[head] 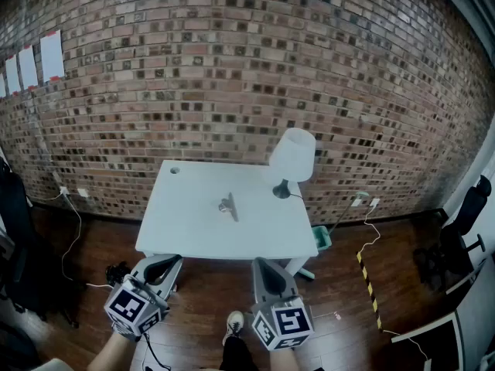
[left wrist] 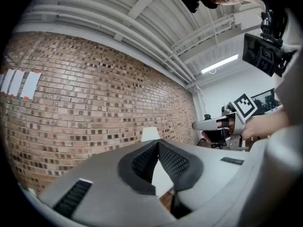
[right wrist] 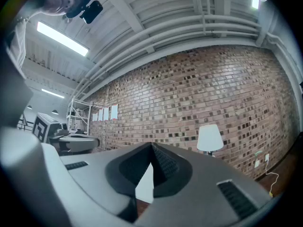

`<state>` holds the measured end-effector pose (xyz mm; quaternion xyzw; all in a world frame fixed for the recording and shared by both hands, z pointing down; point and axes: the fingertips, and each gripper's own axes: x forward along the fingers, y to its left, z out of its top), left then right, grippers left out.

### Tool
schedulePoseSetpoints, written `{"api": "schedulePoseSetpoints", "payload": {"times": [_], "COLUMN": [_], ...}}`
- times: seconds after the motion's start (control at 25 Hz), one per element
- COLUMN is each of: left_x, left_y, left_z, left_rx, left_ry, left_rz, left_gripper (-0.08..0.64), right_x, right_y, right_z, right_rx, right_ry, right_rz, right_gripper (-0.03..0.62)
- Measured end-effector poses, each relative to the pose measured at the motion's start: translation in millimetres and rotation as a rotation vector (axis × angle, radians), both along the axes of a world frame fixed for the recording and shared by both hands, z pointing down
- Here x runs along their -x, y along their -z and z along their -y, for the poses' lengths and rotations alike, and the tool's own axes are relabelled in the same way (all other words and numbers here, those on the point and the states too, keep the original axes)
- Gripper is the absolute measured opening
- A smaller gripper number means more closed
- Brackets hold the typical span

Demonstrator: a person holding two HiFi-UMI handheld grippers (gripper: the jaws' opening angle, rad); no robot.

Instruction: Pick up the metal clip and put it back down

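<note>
The metal clip lies near the middle of the white table, seen only in the head view. Both grippers hang low in front of the table, well short of its near edge, and hold nothing. My left gripper is shut, its ribbed pads meeting at the tip. My right gripper is also shut, its tips closed together. Neither gripper view shows the clip; both look over the table at the brick wall.
A white lamp stands at the table's back right corner. A brick wall with paper sheets rises behind. Cables trail on the wooden floor at the left, a yellow-black strip at the right. A dark chair stands far right.
</note>
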<state>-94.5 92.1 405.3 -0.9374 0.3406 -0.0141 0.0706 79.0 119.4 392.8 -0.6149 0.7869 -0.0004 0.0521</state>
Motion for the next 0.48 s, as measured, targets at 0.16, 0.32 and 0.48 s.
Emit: {"api": "schedulePoseSetpoints", "payload": {"times": [0.16,0.32,0.48], "left_x": [-30.8,-63.1,-84.0], "left_y": [4.4,10.4,14.3], "left_z": [58.0,113.3,169.9], "left_rx": [-0.036,-0.014,-0.021], "left_ry": [0.008,0.021,0.063], "left_rz": [-0.008,-0.004,0.002], "left_gripper": [-0.008,-0.008,-0.009], "right_x": [-24.6,-48.3,-71.3], "right_y": [-2.9,-0.8,2.7], "right_z": [61.9,125.5,181.6], "right_rx": [0.01,0.019,0.031], "right_ry": [0.021,0.052,0.081], "right_rz": [-0.028,-0.047,-0.065], "right_gripper": [-0.018,-0.018,-0.017]}}
